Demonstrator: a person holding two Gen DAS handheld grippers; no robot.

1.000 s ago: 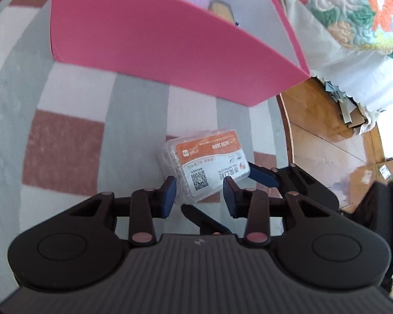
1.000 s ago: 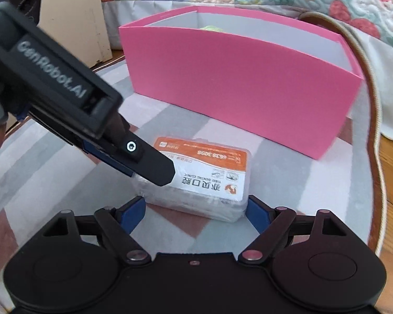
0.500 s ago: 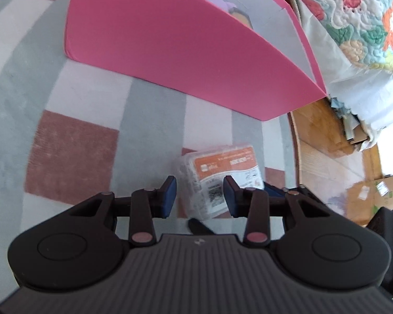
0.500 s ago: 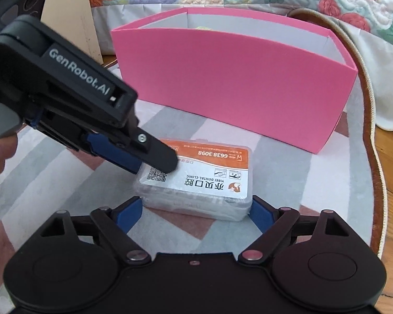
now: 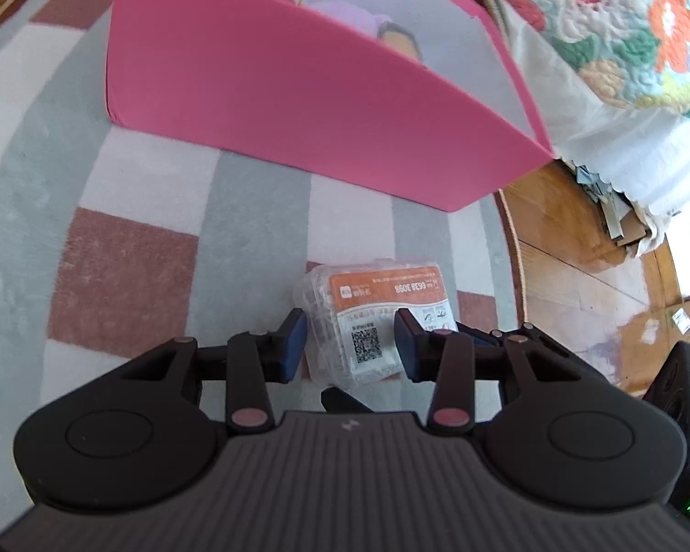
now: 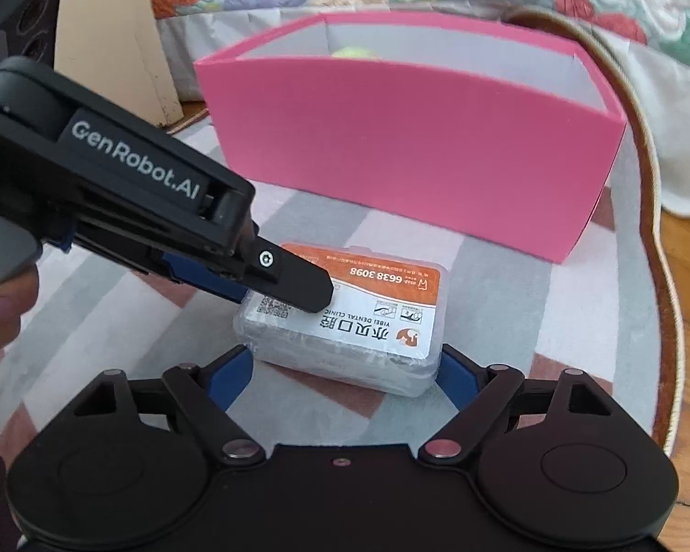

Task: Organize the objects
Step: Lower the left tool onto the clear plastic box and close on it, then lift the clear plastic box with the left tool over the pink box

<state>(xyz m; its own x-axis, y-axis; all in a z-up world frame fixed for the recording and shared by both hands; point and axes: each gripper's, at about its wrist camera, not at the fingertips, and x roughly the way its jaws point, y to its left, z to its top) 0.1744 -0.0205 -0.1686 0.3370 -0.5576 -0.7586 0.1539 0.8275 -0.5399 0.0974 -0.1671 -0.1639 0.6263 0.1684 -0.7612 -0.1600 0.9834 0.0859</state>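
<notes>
Clear plastic box [image 6: 345, 326] lay on rug [image 6: 552, 303], pink bin [image 6: 405, 147] at 12 o'clock. I held right gripper [image 6: 345, 370] spread wide around it, left gripper [image 5: 349, 345] parted over one end. Risk, I judged: slick casing squirting from uneven squeeze.

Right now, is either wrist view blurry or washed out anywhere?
Left wrist view: the window corner at right is blown out, and the pink box rim looks soft and bowed by the fisheye. Right wrist view: evenly lit, the clear packet label sharp enough to read.
</notes>
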